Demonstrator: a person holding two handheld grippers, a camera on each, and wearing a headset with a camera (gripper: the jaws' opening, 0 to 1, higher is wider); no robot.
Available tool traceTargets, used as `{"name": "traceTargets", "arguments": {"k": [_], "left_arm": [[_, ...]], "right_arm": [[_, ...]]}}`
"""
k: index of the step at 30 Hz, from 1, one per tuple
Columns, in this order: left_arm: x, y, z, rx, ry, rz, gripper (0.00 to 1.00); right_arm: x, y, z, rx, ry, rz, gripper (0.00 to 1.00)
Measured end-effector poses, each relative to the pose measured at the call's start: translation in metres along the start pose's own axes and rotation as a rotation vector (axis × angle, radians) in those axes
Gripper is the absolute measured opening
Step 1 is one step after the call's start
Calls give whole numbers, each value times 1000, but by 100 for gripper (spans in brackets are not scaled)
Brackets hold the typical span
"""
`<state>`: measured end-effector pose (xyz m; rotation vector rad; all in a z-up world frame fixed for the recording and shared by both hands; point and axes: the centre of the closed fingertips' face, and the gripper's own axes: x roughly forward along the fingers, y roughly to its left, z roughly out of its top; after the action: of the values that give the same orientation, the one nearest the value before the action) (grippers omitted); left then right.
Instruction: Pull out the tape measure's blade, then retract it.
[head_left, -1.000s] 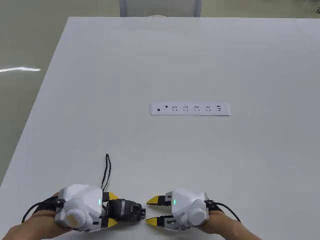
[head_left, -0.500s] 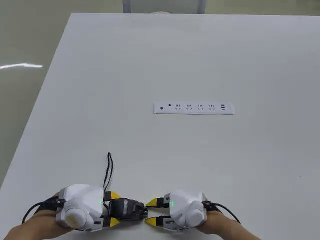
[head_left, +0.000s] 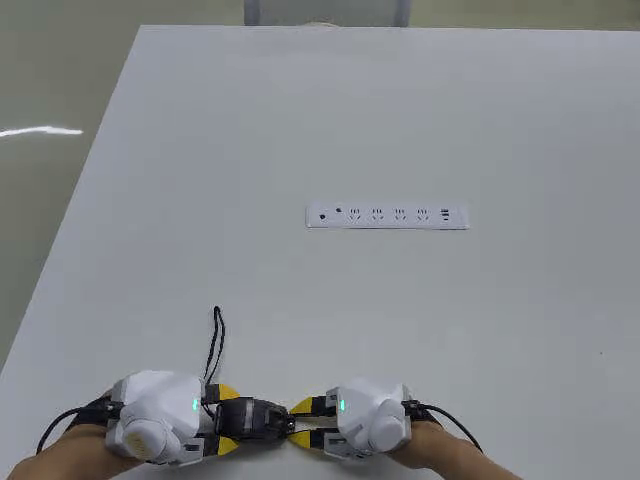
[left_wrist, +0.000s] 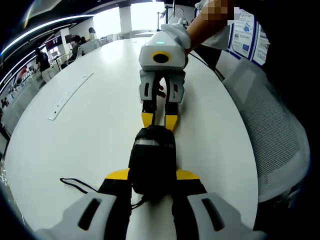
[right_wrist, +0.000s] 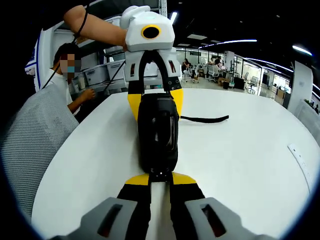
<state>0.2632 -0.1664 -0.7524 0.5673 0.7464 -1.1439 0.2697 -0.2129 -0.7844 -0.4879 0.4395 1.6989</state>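
Observation:
The black tape measure (head_left: 255, 419) lies on the white table (head_left: 350, 120) near its front edge, and my left gripper (head_left: 218, 418) is shut on its body. In the left gripper view the case (left_wrist: 152, 160) sits between my yellow-tipped jaws. My right gripper (head_left: 298, 422) faces it from the right. In the right gripper view the jaws stand close together on the small blade tab (right_wrist: 159, 176) at the end of the case (right_wrist: 157, 130). No blade length shows outside the case. The black wrist strap (head_left: 213, 340) trails away from the case.
A white power strip (head_left: 387, 216) lies flat at mid-table. The table's left edge runs close to my left hand. A person in a white mesh top (right_wrist: 55, 130) stands right beside the table, and an office with people stretches behind.
My right gripper has moved left up to the tape measure, and its jaws have narrowed onto the blade tab. The left gripper has held the case still.

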Motion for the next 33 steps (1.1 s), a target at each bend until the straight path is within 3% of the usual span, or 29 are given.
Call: {"name": "traceTargets", "arguments": {"k": [17,33], "left_arm": [[-1,0,-1,-18,-12,5,26],[-2,1,-1,-24,-12,6,26]], "right_arm": [[0,-1,0,-6,37,28,10],[-1,-1,0,0,40,34,10]]}}
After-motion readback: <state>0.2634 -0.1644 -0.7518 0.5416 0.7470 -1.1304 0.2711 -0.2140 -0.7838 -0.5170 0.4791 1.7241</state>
